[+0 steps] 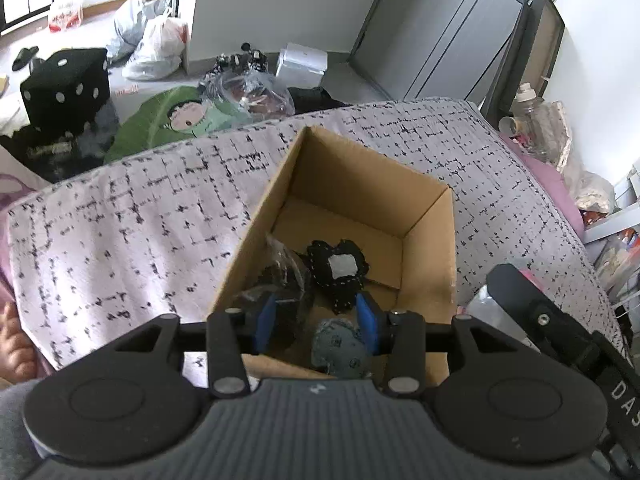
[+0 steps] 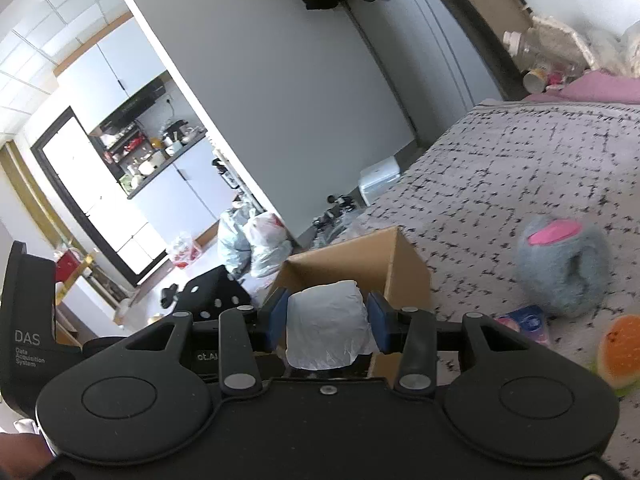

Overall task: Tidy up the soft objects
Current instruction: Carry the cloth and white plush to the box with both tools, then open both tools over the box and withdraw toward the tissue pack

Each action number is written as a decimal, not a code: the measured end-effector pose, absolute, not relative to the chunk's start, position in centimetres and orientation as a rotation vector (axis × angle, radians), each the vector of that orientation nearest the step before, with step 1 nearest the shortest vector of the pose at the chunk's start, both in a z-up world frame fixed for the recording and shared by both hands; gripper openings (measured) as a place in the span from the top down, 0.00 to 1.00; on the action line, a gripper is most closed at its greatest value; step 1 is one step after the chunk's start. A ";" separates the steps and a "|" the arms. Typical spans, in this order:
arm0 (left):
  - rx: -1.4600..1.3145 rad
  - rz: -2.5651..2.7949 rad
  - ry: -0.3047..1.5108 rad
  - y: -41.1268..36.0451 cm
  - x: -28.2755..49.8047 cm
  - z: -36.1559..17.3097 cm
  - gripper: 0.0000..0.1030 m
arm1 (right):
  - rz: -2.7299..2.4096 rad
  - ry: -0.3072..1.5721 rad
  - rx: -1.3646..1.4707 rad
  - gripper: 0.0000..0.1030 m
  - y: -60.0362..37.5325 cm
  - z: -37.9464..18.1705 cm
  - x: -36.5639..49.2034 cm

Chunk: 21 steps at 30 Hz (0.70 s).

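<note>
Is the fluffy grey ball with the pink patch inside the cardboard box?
No, the fluffy grey ball with the pink patch lies on the speckled bed cover, to the right of the brown cardboard box.

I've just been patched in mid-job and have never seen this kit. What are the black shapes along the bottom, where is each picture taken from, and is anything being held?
Each picture comes from a camera on a hand-held gripper, looking along its two blue-padded fingers. The black shapes are the gripper's own body.

Left view: the left hand-held gripper hangs open over a cardboard box on a checked bedspread. Inside lie a black plush with a white patch, a grey-blue plush and something dark in clear plastic.

Right view: the right hand-held gripper has a white wrapped bundle between its pads, near the box. A grey fluffy toy with a pink patch and an orange plush lie on the bedspread.
</note>
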<state>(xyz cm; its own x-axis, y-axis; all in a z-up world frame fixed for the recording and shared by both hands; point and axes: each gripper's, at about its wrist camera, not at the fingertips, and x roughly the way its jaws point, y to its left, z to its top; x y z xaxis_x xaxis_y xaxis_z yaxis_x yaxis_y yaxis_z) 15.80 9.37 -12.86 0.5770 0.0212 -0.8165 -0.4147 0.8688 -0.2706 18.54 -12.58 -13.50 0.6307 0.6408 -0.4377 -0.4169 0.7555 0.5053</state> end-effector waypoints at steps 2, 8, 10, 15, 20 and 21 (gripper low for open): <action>-0.457 0.275 0.925 9.4 15.6 -12.5 0.58 | 0.638 0.665 0.395 0.53 -12.3 -13.6 18.7; -0.432 0.300 0.920 9.6 15.1 -11.4 0.53 | 0.570 0.681 0.452 0.27 -14.1 -13.0 18.7; -0.423 0.299 0.921 9.4 15.0 -11.1 0.47 | 0.545 0.675 0.470 0.24 -14.8 -12.8 18.6; -0.389 0.303 0.906 8.5 14.8 -10.2 0.33 | 0.502 0.682 0.475 0.18 -15.8 -12.3 18.3; -0.365 0.292 0.902 7.5 14.7 -9.9 0.27 | 0.458 0.689 0.442 0.11 -16.9 -11.6 17.8; -0.362 0.290 0.907 7.3 14.7 -9.9 0.27 | 0.449 0.691 0.430 0.10 -17.1 -11.4 17.7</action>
<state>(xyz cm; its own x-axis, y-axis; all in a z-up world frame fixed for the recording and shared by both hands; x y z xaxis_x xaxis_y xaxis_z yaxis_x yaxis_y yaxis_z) 14.72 7.28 -9.93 0.5847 0.0915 -0.8060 -0.3924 0.9015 -0.1823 17.73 -17.13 -11.43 0.6844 0.5252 -0.5058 -0.2487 0.8202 0.5151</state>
